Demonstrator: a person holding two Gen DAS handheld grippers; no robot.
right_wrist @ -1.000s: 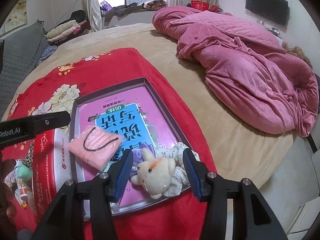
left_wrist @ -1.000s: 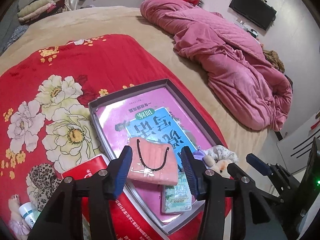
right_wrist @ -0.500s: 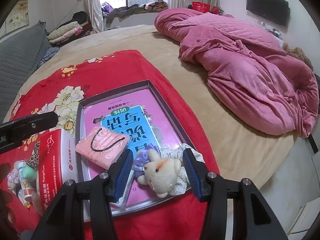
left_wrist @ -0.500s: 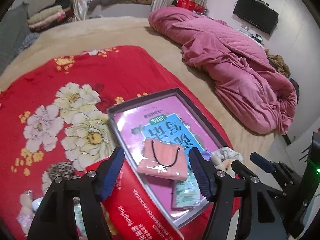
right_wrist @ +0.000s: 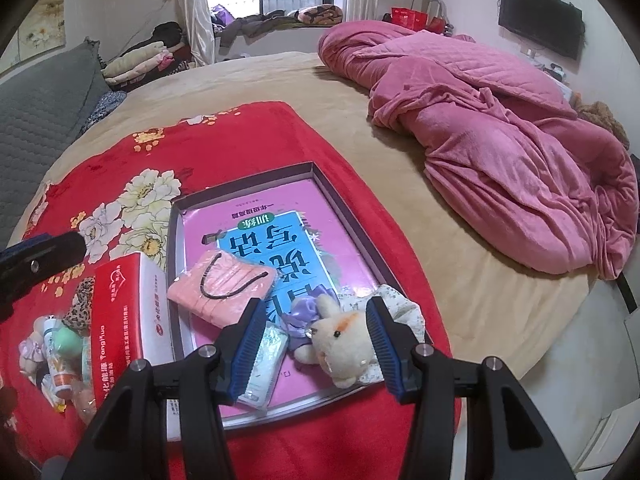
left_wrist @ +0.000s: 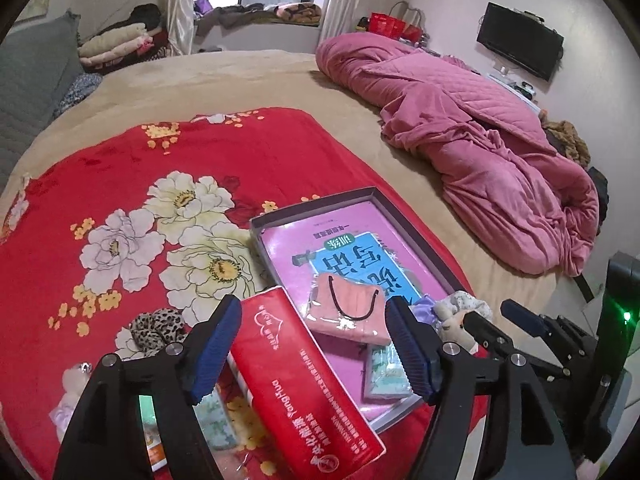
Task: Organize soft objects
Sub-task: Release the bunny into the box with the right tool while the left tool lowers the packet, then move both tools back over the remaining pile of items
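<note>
Left claw (left_wrist: pixel 316 350) is opening with nothing in it, right claw (right_wrist: pixel 316 344) sits apart around the bunny (right_wrist: pixel 340 344) in the tray (right_wrist: pixel 348 216). We reckon it's light and squishy, so pinch the body.

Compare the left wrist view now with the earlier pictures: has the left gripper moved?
Yes. The left gripper, jaws opening and empty, has drawn back from the pink pouch in the tray.

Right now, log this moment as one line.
left gripper: opening, empty | right gripper: open around plush bunny | pink pouch: in tray
</note>
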